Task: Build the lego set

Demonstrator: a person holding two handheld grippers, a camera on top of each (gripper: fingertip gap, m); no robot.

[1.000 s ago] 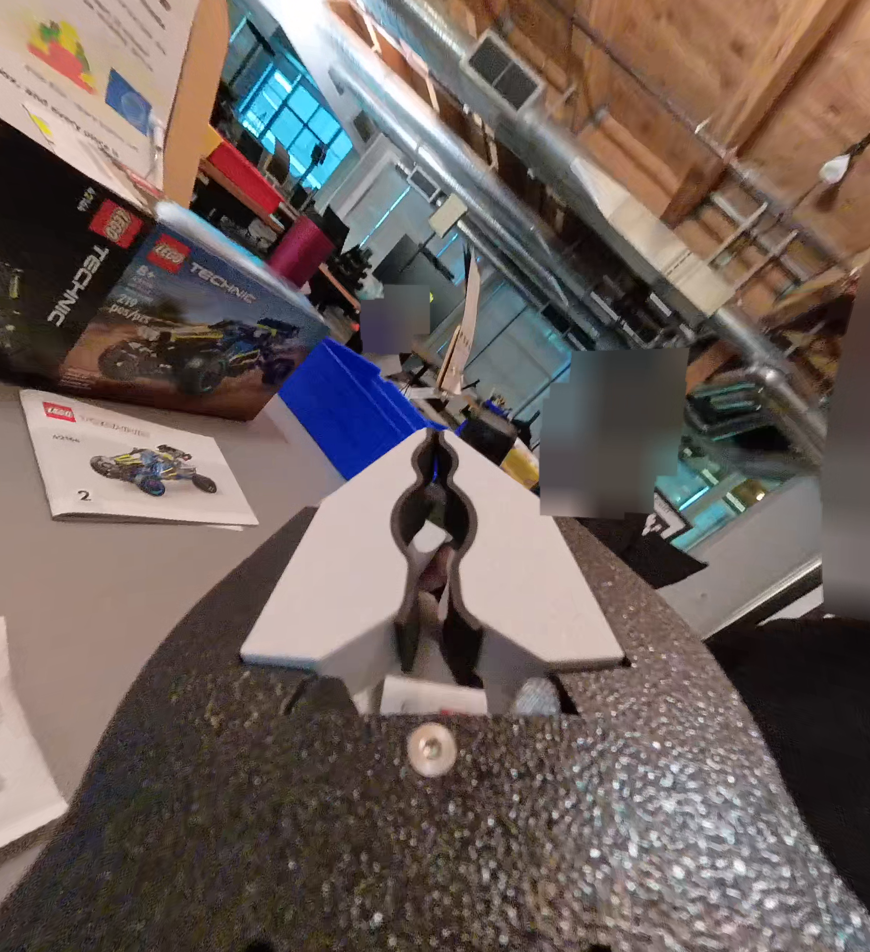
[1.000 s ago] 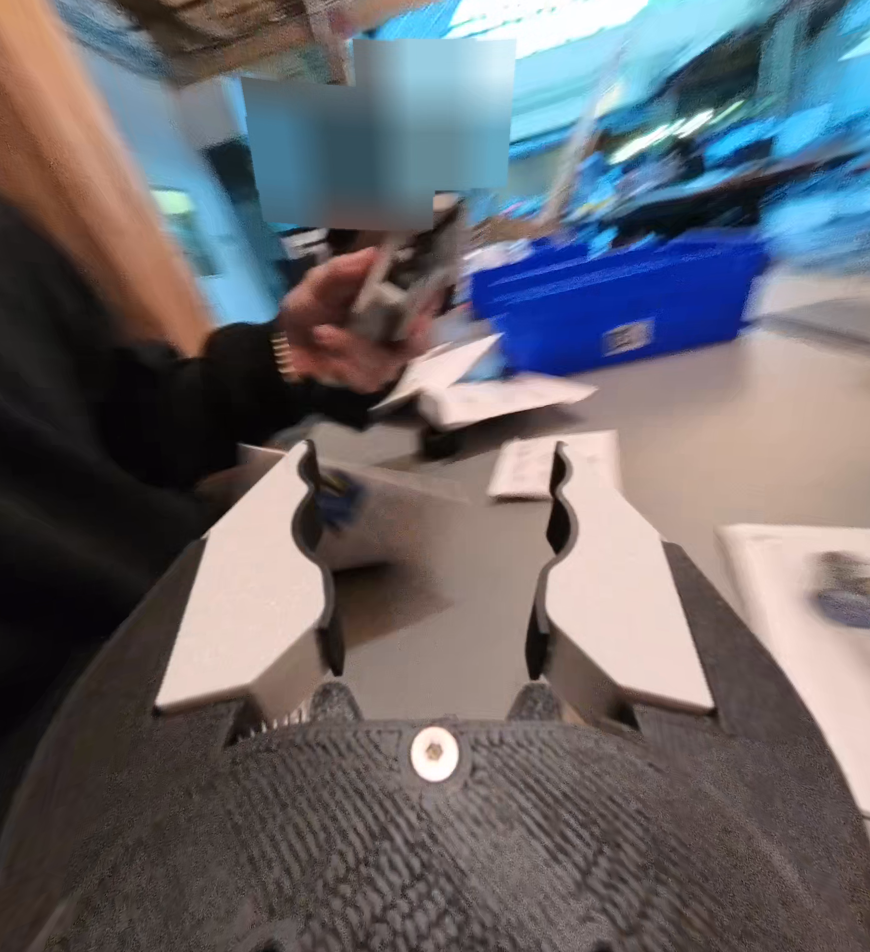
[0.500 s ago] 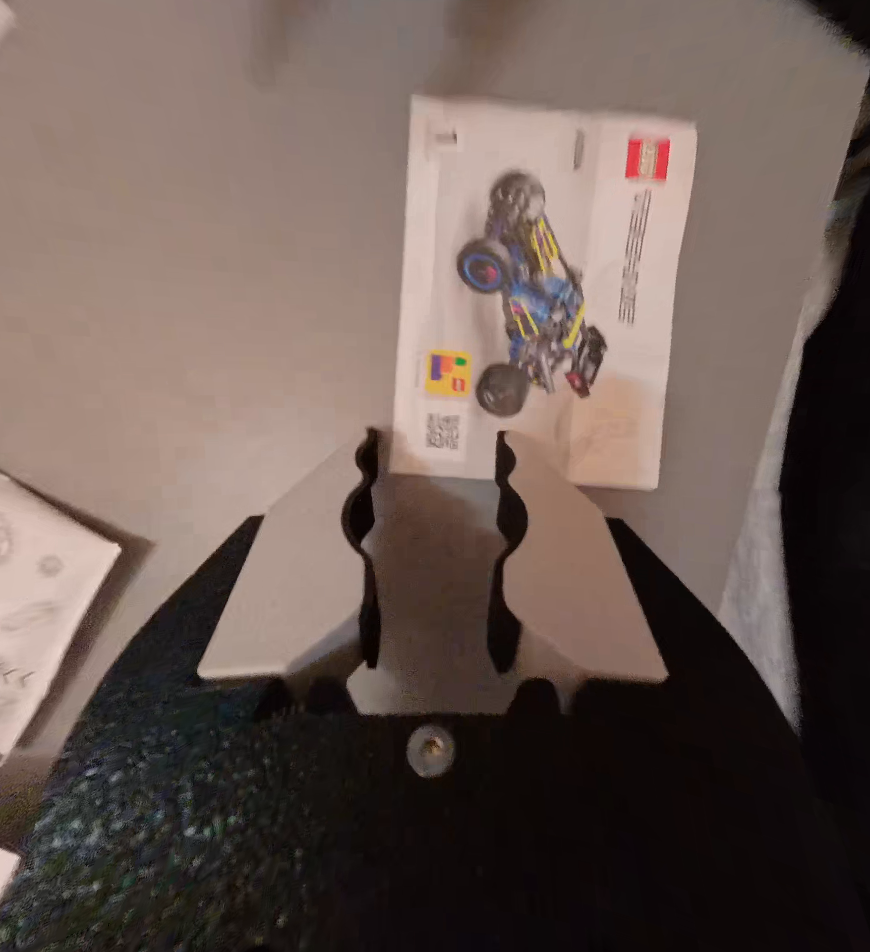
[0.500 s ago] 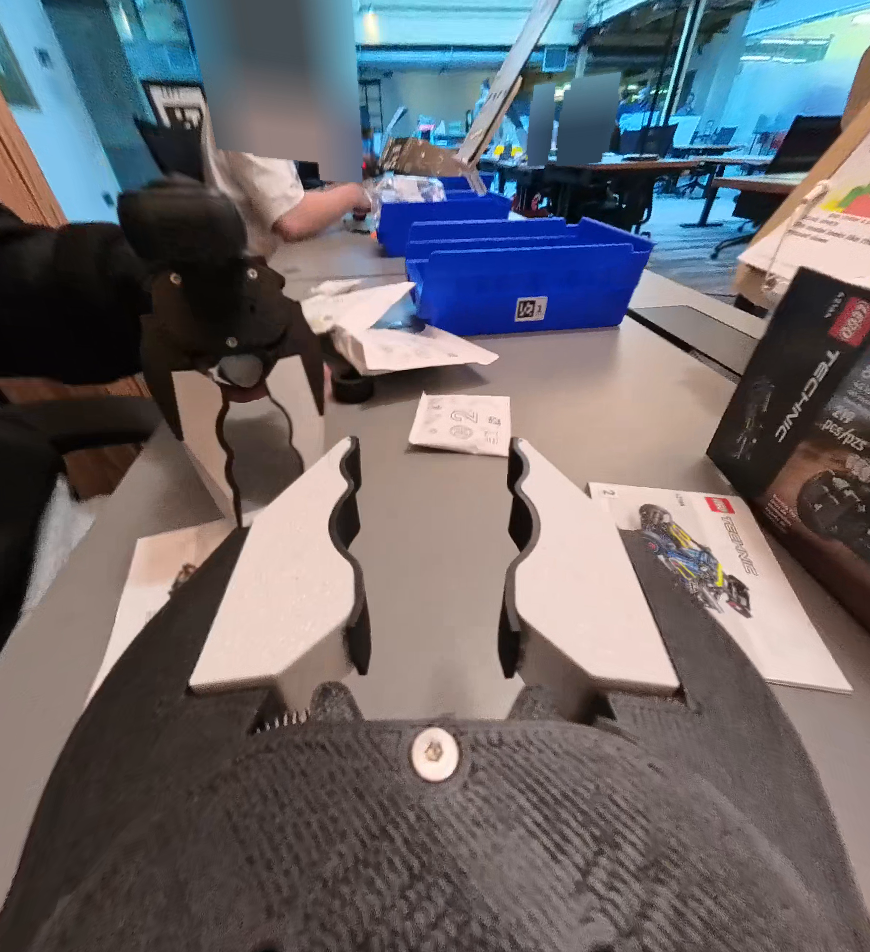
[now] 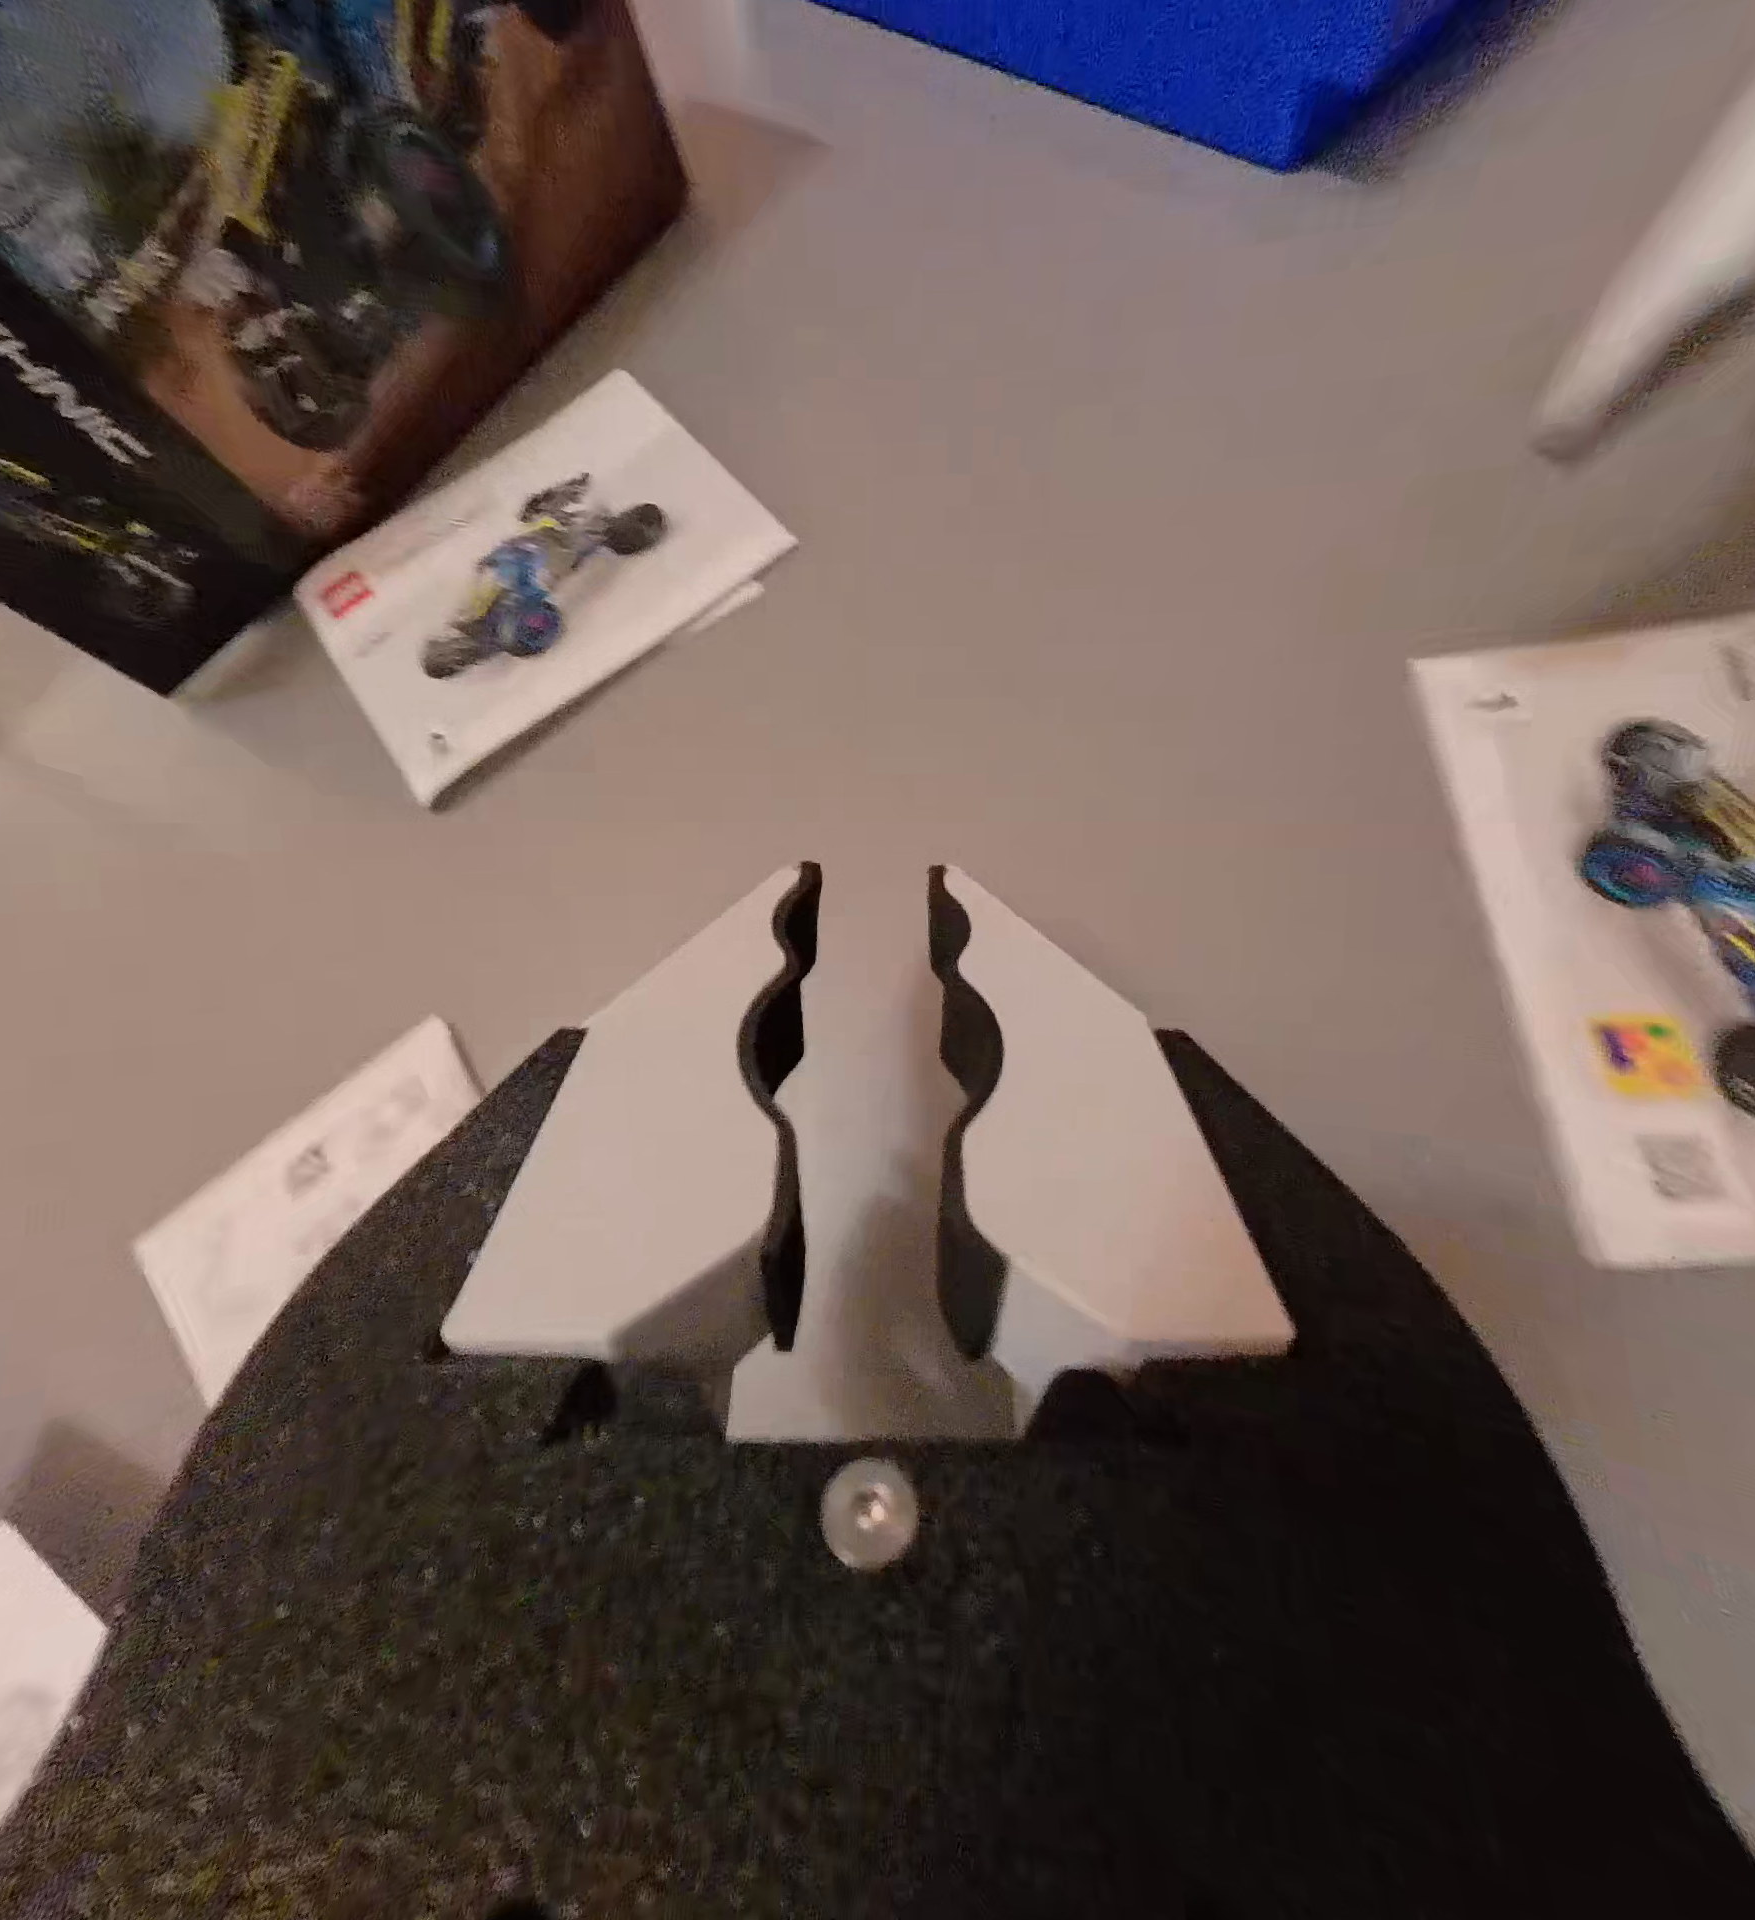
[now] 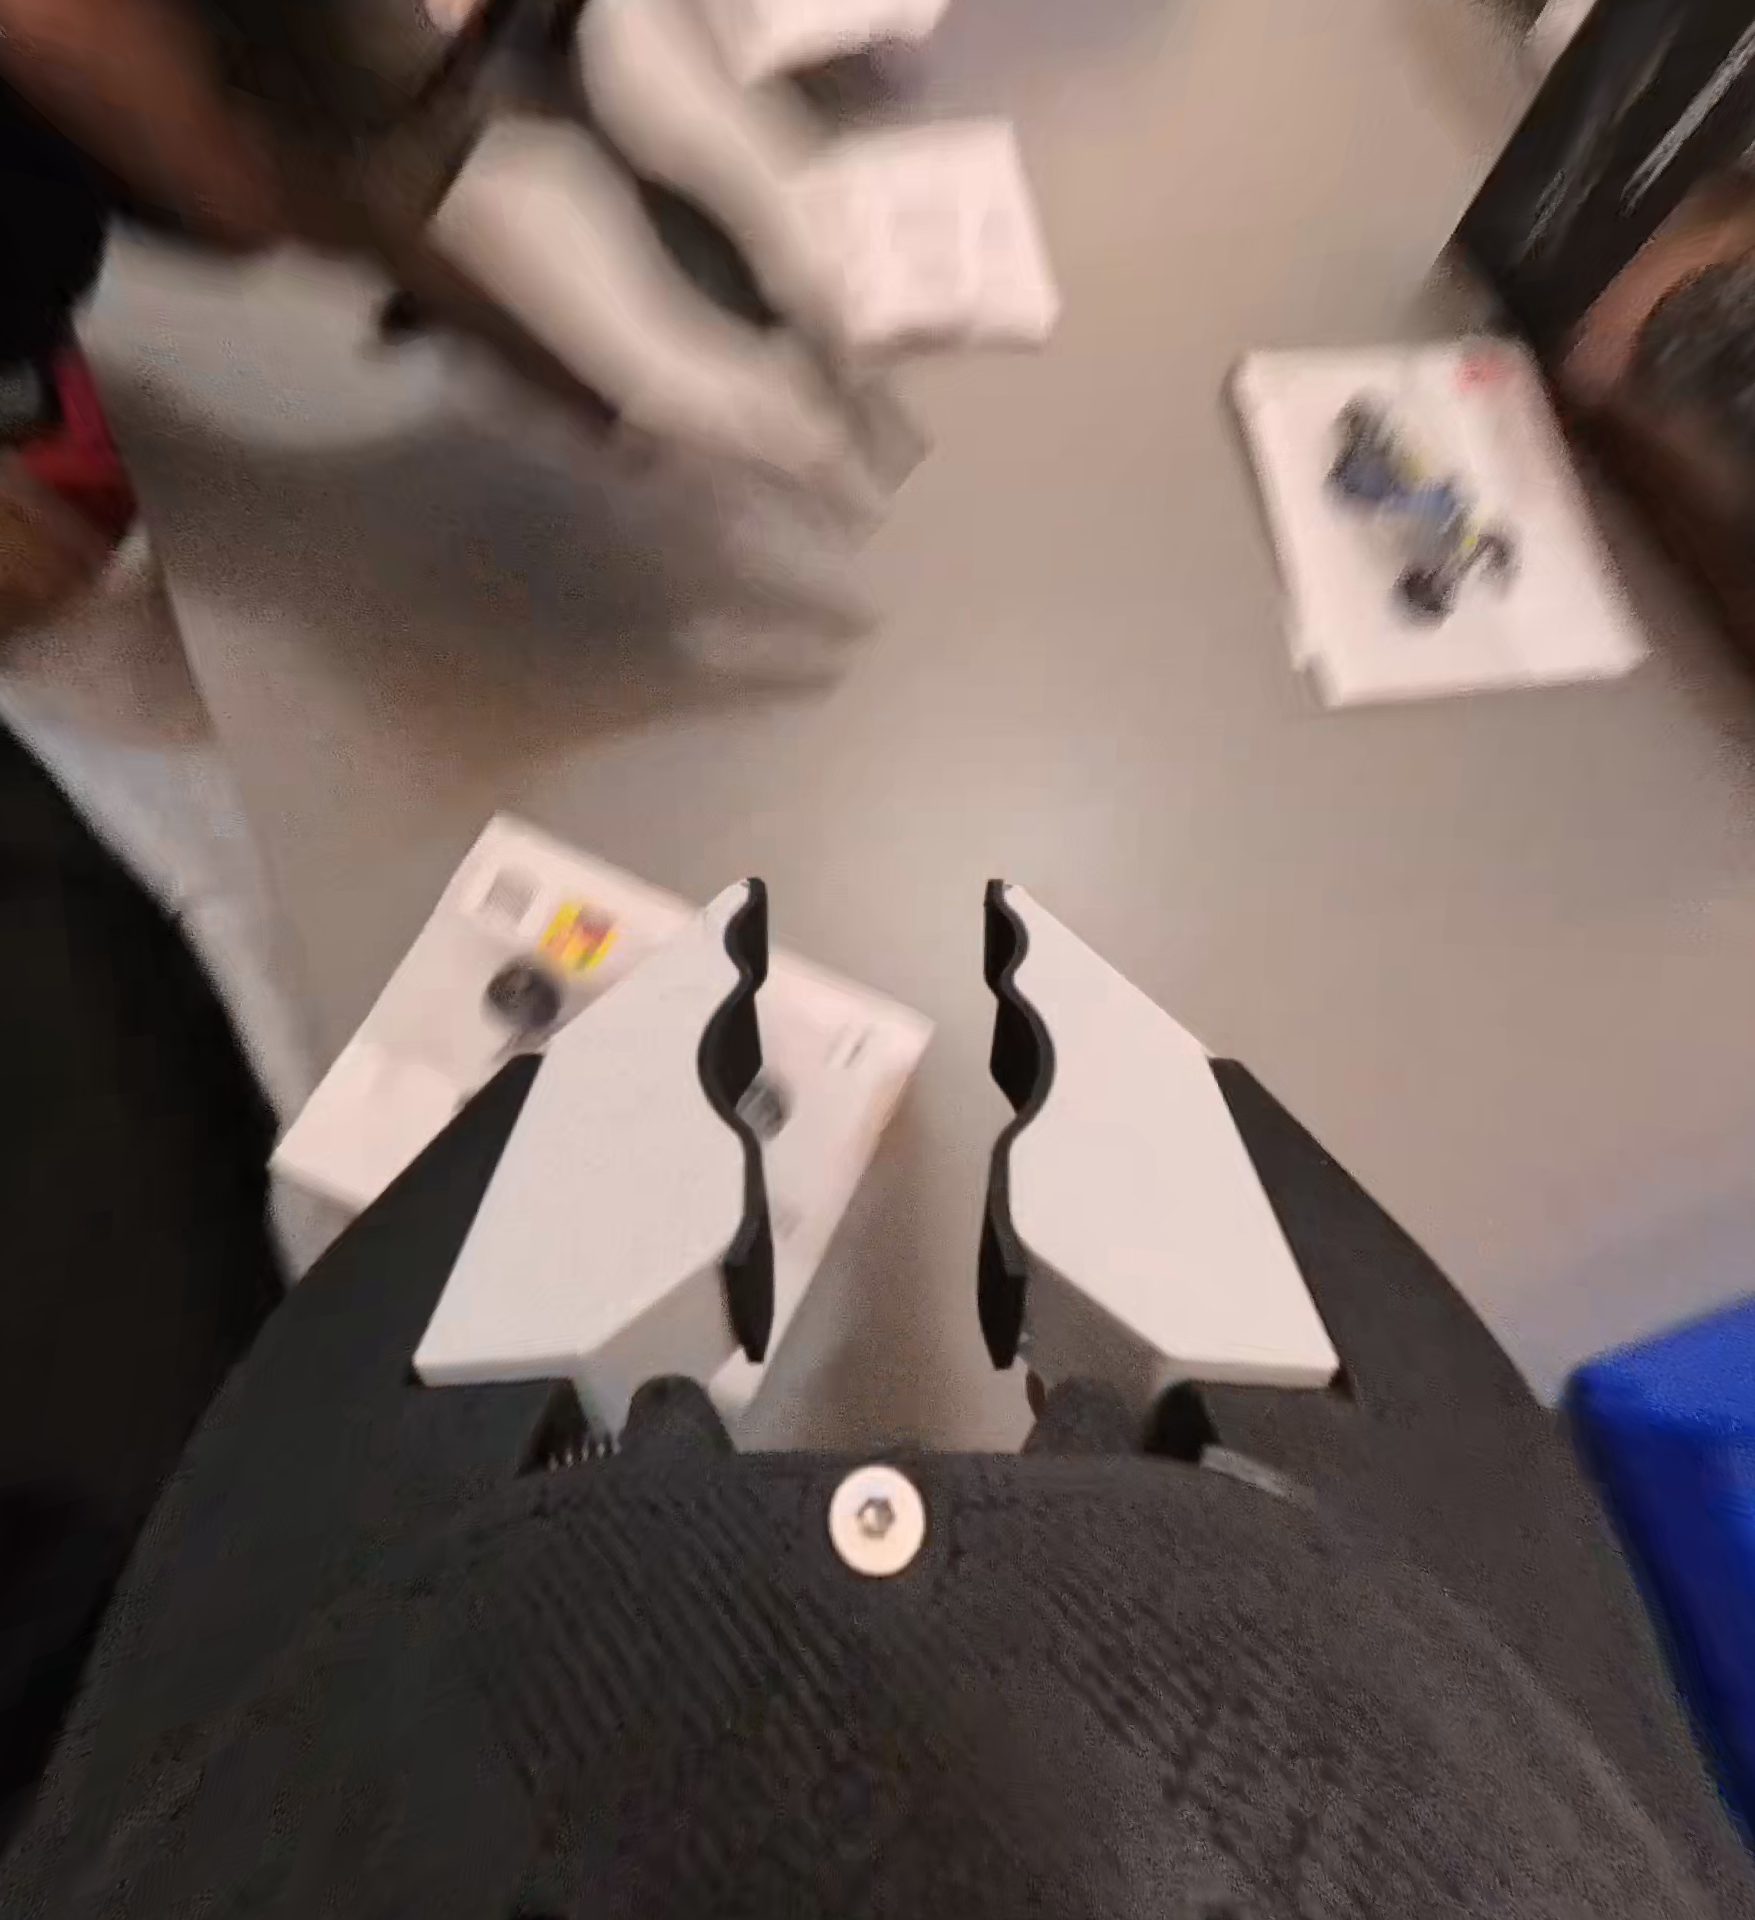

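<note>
My left gripper (image 5: 873, 883) hangs over the bare grey table (image 5: 1060, 520), its jaws a narrow gap apart and empty. My right gripper (image 6: 873, 894) also points down at the table (image 6: 1060, 779), open and empty. An instruction booklet with a blue buggy on its cover (image 5: 540, 582) lies ahead and to the left of the left gripper, beside the dark set box (image 5: 229, 260). A second booklet (image 5: 1662, 935) lies at the right. In the right wrist view one booklet (image 6: 540, 987) lies partly under the left finger and another (image 6: 1424, 530) lies far right. No loose bricks show.
A blue bin (image 5: 1164, 62) stands at the far edge and also shows in the right wrist view (image 6: 1725, 1558). White paper bags (image 5: 301, 1174) lie at the left. The right wrist view is blurred; the other gripper and a hand (image 6: 644, 260) are at its top left, the box (image 6: 1683, 208) top right. There is about 12 cm between the tips of the two grippers.
Both grippers have tipped down from looking across the room to looking at the table. The left jaws, shut a second ago, have opened and now stand narrower than half a second ago.
</note>
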